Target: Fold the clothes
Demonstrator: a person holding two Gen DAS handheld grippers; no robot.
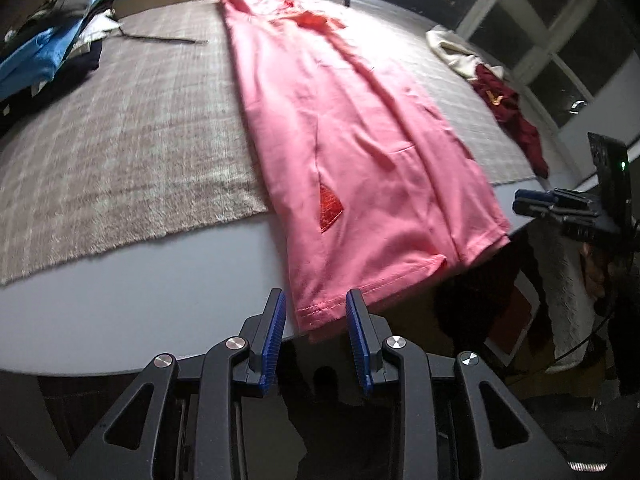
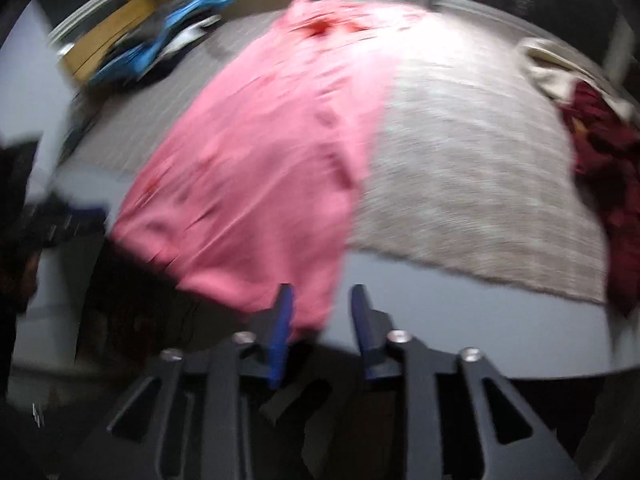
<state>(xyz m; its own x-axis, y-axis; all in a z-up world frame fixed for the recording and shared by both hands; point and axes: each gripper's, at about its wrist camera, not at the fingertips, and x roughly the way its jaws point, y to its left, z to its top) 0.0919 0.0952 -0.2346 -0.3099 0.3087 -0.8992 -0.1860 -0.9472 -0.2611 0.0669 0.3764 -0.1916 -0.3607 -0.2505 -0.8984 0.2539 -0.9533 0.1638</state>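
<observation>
Here, pink shirt (image 1: 360, 152) hem between left claw (image 1: 316, 316) pads.

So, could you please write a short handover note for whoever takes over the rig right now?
Left gripper: fingers open, straddling the near hem of the pink shirt, not pinching it.
Right gripper: fingers open at the hem's other corner; the picture is blurred, no grip visible.
The pink shirt lies lengthwise on the grey mat, folded into a long narrow strip, with its hem hanging over the table edge.
Blue and dark clothes are piled far left; a maroon garment and a cream one lie far right.
Done: the lengthwise fold.
Left: probably grip both hem corners and fold toward the collar, then the other garments.
</observation>
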